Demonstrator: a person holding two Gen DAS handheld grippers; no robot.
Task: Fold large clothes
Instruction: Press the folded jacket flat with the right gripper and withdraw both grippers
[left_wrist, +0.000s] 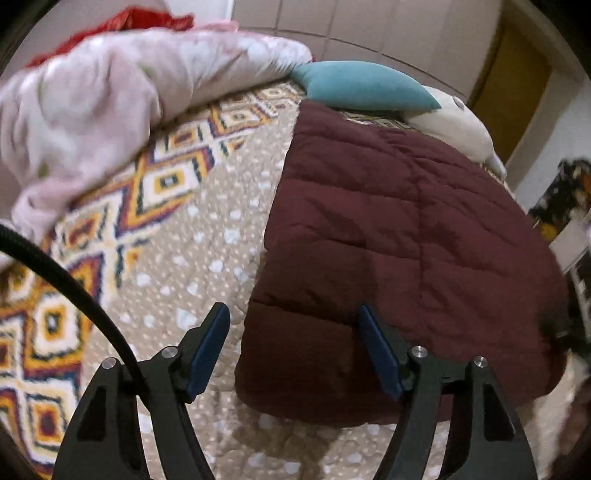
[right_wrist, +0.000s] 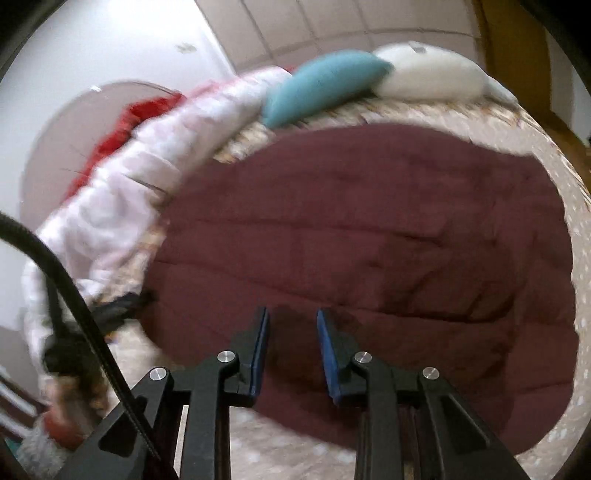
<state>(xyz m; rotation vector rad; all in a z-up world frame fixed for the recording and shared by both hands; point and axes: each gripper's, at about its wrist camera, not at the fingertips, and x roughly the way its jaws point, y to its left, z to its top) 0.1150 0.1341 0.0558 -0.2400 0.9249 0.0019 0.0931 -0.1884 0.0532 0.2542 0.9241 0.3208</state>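
left wrist view looks down over a bed covered with a beige bedspread (left_wrist: 192, 258) dotted with pale spots and banded with bright geometric diamonds. a maroon quilted garment (left_wrist: 406, 240), puffy and stitched into panels, lies flat on the bedspread, filling the right half of the view; whether it is a coat or a jacket cannot be told. the left gripper (left_wrist: 291, 343) hangs above the garment's near left edge with its jaws spread wide and nothing between the blue pads (left_wrist: 207, 350), so it is released. one finger sits over the bedspread, the other over the maroon fabric. a black cable (left_wrist: 74, 280) curves across the lower left.

at the far side of the bed a teal pillow (left_wrist: 362, 86) lies just beyond the garment's far edge, with a white pillow (left_wrist: 454, 122) beside it to the right. a pale pink bundled blanket (left_wrist: 110, 103) is heaped at the upper left, with something red (left_wrist: 122, 26) behind it.

right wrist view is blurred. the same maroon quilted garment (right_wrist: 369, 251) spreads across the middle of the bed, the bedspread (right_wrist: 546, 140) showing around its right and near edges. the right gripper (right_wrist: 291, 347) is over the garment's near part, its jaws narrow but still parted, with a clear gap between the blue pads (right_wrist: 260, 354) and no cloth pinched there; it grasps nothing. the teal pillow (right_wrist: 321, 85) and white pillow (right_wrist: 432, 74) sit at the far edge, the pink blanket (right_wrist: 147, 177) runs along the left, and the red item (right_wrist: 122, 133) lies beyond it.
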